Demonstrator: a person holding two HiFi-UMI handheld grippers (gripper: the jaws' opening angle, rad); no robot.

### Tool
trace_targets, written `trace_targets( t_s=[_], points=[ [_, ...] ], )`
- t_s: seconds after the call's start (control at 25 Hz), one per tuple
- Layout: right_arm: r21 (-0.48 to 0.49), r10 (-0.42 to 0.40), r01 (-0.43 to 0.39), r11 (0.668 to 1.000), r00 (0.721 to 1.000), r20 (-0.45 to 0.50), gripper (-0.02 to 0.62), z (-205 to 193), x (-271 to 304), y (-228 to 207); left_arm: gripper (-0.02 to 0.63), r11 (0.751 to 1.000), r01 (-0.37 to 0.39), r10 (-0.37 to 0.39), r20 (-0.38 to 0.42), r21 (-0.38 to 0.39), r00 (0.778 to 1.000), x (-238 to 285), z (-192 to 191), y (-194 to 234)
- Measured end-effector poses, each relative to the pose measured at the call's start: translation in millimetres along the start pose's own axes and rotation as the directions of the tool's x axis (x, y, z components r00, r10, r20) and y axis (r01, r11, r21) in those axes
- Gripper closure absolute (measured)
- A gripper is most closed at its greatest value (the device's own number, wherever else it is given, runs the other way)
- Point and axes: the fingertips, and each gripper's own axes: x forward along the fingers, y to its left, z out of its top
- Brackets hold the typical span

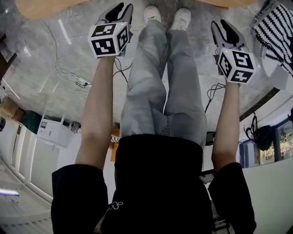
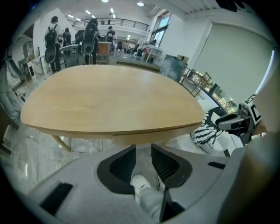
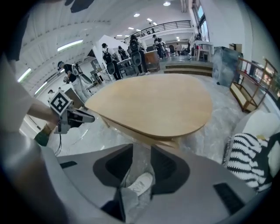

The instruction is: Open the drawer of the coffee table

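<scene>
The coffee table [image 2: 109, 98] has a light wooden, rounded top; only its near rim [image 1: 43, 8] shows at the top of the head view. Under the near edge runs a thin seam with a wooden front [image 2: 146, 136], which shows below the top as a layered piece [image 3: 164, 142] in the right gripper view. My left gripper [image 2: 143, 149] hangs in front of that edge, short of it, jaws apart with nothing between them. My right gripper [image 3: 141, 149] is likewise open and empty, off the table's right part. In the head view, both point down at the floor: left gripper [image 1: 122, 9], right gripper [image 1: 220, 26].
My own legs and white shoes [image 1: 153, 13] stand between the grippers, close to the table. A black-and-white striped cushion [image 1: 274, 27] lies on a white seat at the right. Cables [image 1: 75, 81] trail on the marble floor at the left. People and chairs stand far behind the table.
</scene>
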Motion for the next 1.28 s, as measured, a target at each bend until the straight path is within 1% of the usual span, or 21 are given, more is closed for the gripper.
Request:
trace_targets(
  t_s=[0.12, 0.28, 0.36, 0.56, 0.64, 0.8, 0.88, 1.08, 1.28],
  points=[
    [-0.078, -0.024, 0.02, 0.997, 0.999, -0.043, 0.478, -9, 11, -15, 0.491, 1.0, -0.026, 0.027, -0.028, 0.017, 0.999, 13, -8, 8],
    [-0.165, -0.06, 0.045, 0.985, 0.994, -0.088, 0.451, -16, 25, -35, 0.46, 0.997, -0.065, 0.067, -0.056, 0.032, 0.996, 29, -17, 22],
    [-0.211, -0.079, 0.055, 0.976, 0.991, -0.109, 0.446, -19, 33, -44, 0.448, 0.996, -0.077, 0.079, -0.06, 0.038, 0.995, 35, -16, 27],
    [-0.304, -0.112, 0.052, 0.951, 0.977, -0.183, 0.445, -27, 50, -60, 0.437, 0.995, -0.099, 0.1, -0.052, 0.018, 0.994, 45, -10, 37],
    [-0.337, -0.128, 0.054, 0.94, 0.971, -0.201, 0.445, -28, 54, -66, 0.434, 0.994, -0.106, 0.108, -0.053, 0.029, 0.993, 50, -7, 38],
    [-0.367, -0.166, 0.085, 0.926, 0.967, -0.195, 0.445, -23, 57, -77, 0.428, 0.989, -0.108, 0.116, -0.07, 0.097, 0.991, 59, -4, 38],
    [-0.379, -0.17, 0.087, 0.921, 0.967, -0.191, 0.445, -22, 60, -80, 0.428, 0.987, -0.11, 0.119, -0.075, 0.114, 0.99, 61, -4, 39],
    [-0.405, -0.156, 0.066, 0.912, 0.968, -0.194, 0.445, -13, 71, -81, 0.428, 0.986, -0.112, 0.122, -0.08, 0.123, 0.989, 62, -5, 44],
    [-0.411, -0.16, 0.061, 0.909, 0.964, -0.21, 0.448, -18, 78, -80, 0.428, 0.988, -0.107, 0.117, -0.08, 0.114, 0.99, 65, -8, 44]
  ],
)
